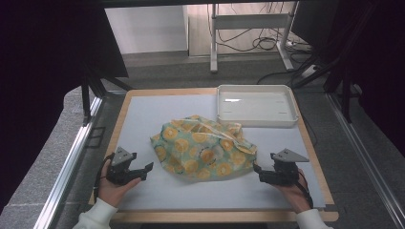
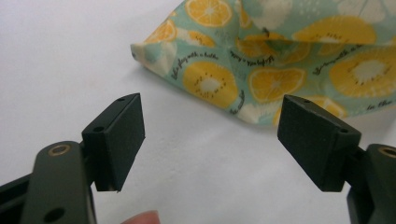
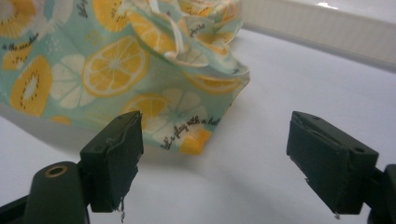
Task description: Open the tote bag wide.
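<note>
We had the left gripper [image 1: 143, 171] near the table's front edge, jaws wide apart and empty, just short of the fruit-print cloth bag's [image 1: 204, 149] left corner. The right gripper [image 1: 258, 172] sat across from it, jaws likewise spread with nothing between, beside the bag's right corner. The bag lay crumpled mid-mat [image 1: 143, 114], apart from both. Risks as we judged them: a shallow pinch on thin fabric could slip off, uneven pulls could bunch or drag the bag, and the loose drawstring [image 3: 176, 32] could snag a jaw. We couldn't tell what the bag held. Farther back, the white tray [image 1: 257, 118] stood empty.
</note>
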`<state>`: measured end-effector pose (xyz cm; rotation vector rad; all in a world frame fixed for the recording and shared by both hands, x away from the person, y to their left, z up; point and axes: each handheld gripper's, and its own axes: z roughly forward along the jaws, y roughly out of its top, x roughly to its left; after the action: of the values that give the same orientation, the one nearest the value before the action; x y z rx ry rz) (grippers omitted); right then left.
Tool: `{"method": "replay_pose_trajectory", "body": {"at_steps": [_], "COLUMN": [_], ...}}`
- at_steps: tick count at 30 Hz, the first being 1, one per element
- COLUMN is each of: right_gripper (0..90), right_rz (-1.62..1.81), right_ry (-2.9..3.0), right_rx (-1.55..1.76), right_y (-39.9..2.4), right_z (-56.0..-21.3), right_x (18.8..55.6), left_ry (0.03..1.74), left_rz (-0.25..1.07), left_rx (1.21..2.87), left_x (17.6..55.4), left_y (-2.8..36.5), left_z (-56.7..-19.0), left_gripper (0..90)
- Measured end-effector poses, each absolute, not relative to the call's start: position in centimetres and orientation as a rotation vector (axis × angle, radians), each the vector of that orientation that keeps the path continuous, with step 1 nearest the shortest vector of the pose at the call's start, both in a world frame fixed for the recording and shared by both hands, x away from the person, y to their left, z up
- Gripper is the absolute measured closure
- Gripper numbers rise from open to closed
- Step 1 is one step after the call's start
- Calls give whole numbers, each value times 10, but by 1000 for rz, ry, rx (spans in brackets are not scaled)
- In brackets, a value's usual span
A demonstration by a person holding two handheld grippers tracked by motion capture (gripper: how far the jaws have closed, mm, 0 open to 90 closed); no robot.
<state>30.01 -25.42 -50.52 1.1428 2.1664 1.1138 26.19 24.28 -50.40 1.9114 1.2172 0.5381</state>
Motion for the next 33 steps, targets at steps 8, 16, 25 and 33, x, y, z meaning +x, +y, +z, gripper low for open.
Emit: {"method": "replay_pose_trajectory", "body": {"at_steps": [8,16,25,33], "right_gripper": [191,193,195,195], "right_rz": [1119,1138,1123,1103], "right_ry": [2152,2160,2136,2133], "right_rx": [1163,1154,1183,1192], "right_y": [-257,-256,-258,-261], "right_z": [-504,-504,-503,-505], "right_x": [299,298,302,300], "left_ry": [1201,1199,1169,1156], "left_rz": [530,531,513,498], "left_rx": [1935,1917,1916,1921], "left_x": [270,269,274,284], "left_y": [233,229,226,224], "left_z": [-495,-481,-467,-460], "left_gripper": [263,267,266,264]}}
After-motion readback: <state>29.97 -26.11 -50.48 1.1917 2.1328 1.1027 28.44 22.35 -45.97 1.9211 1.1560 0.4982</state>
